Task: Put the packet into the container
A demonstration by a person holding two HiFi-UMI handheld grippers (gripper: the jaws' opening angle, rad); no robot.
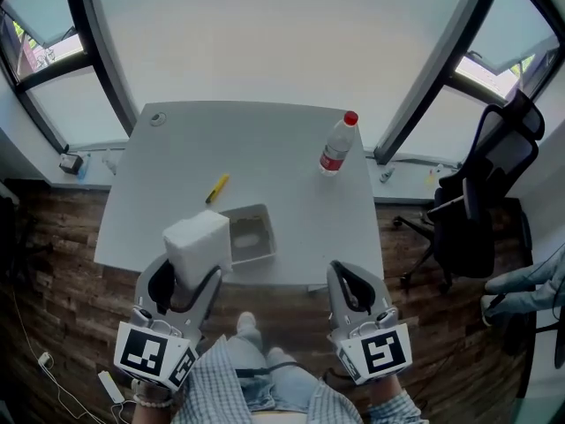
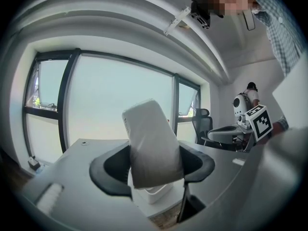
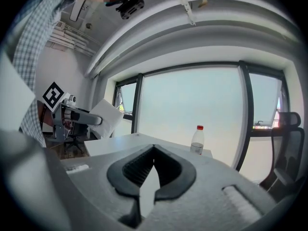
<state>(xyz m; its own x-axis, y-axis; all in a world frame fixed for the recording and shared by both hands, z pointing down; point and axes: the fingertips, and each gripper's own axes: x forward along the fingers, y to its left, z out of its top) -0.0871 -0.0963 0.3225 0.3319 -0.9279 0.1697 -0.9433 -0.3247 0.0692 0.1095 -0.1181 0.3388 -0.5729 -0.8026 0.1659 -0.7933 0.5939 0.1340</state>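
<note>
Grey table (image 1: 265, 140), container (image 1: 249, 234), bottle (image 1: 336, 145), perhaps pen (image 1: 217, 187)

Bright daylight through windows (image 1: 265, 34), overexposed; fisheye edges dark, warped.

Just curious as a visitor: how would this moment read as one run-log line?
left gripper: shut on packet | packet: lifted, not yet in container | right gripper: shut, empty

one each: packet (image 1: 199, 241), container (image 1: 267, 233), bottle (image 1: 336, 146), yellow item (image 1: 217, 187)
</note>
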